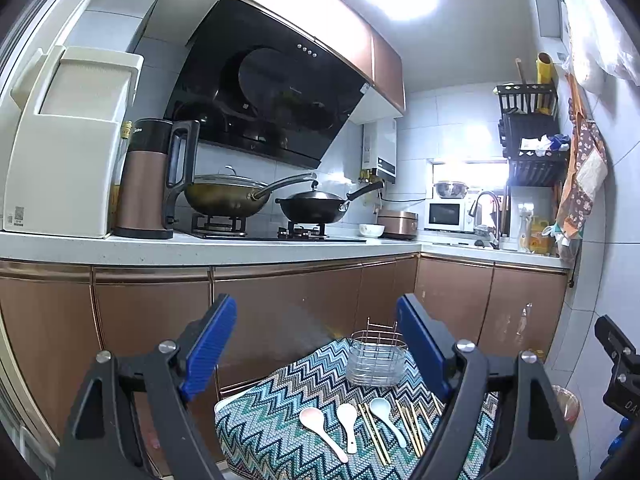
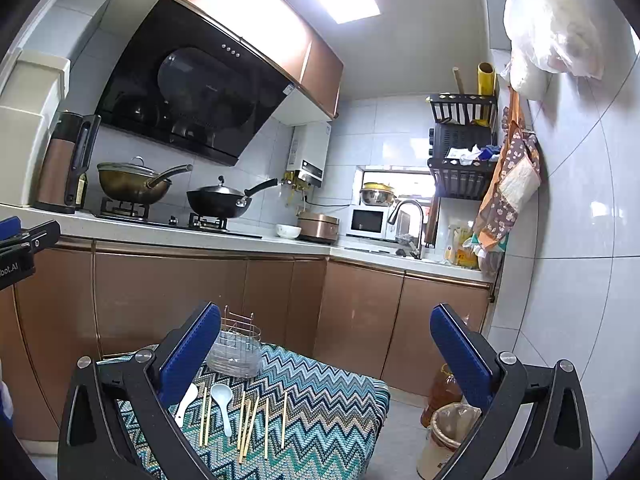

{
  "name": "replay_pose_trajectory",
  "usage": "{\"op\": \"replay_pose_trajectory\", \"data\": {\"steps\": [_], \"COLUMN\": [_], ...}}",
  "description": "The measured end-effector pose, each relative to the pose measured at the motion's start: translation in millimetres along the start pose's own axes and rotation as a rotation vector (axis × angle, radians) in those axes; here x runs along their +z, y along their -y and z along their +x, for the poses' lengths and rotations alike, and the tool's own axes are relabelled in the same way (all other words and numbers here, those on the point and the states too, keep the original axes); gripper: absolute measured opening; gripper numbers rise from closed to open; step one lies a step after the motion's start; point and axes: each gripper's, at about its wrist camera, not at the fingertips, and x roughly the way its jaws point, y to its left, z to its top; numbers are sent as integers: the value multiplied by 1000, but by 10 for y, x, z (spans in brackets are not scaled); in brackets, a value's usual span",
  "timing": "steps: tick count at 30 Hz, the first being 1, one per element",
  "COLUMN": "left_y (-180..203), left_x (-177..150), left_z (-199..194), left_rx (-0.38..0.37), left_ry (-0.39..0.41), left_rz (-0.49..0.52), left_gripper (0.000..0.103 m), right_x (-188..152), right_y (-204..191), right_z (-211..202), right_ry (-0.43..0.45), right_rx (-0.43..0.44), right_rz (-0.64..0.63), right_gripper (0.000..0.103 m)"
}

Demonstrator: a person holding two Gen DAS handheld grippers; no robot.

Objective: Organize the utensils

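Both wrist views. Your left gripper [image 1: 316,344] and your right gripper [image 2: 324,350] hang above a small surface draped in a zigzag cloth [image 2: 332,392], well short of everything on it. On each, the blue fingers [image 1: 210,344] are spread wide with nothing between them.

The utensils lie loose on the cloth, handles toward you. From the left wrist view: a pink spoon [image 1: 320,430], a white spoon [image 1: 348,424] just beside it, then a pale blue spoon [image 1: 386,418]. Wooden chopsticks [image 2: 246,424] lie roughly parallel, a pair between the white and blue spoons, the rest to the right of the blue one. In the right wrist view your left finger hides the pink spoon.

At the far edge of the cloth stands the utensil holder [image 1: 376,360], a clear cup under a wire frame, upright, apart from the spoons.

Behind runs the kitchen counter [image 1: 240,246] carrying a hob with two woks [image 1: 312,206]. A bin [image 2: 448,436] stands on the floor to the right.
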Motion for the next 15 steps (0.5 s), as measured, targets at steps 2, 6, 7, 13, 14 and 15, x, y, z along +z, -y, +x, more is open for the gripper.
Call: {"op": "replay_pose_trajectory", "data": {"steps": [2,6,7,13,14,15], "left_y": [-3,-6,-6,-5,-4,0], "left_x": [-3,-9,-8,-4,-3,-4], "left_z": [-5,-12,-11,-6,-6,0], "left_rx": [-1,-1,0,3,5,6], "left_ry": [3,5,4,-4,-4,-11], "left_rz": [-4,1,0,3,5,10], "left_gripper": [81,81,81,81,81,81], "right_x": [0,1,0,3,4,-2], "right_y": [1,1,1,8,8,6], "right_z": [0,0,0,0,1,1], "right_ry": [0,0,-1,0,0,0], "right_rx": [0,0,0,1,1,0], "right_rz": [0,-1,-1,0,-1,-1], "right_gripper": [103,103,103,103,103,103]}}
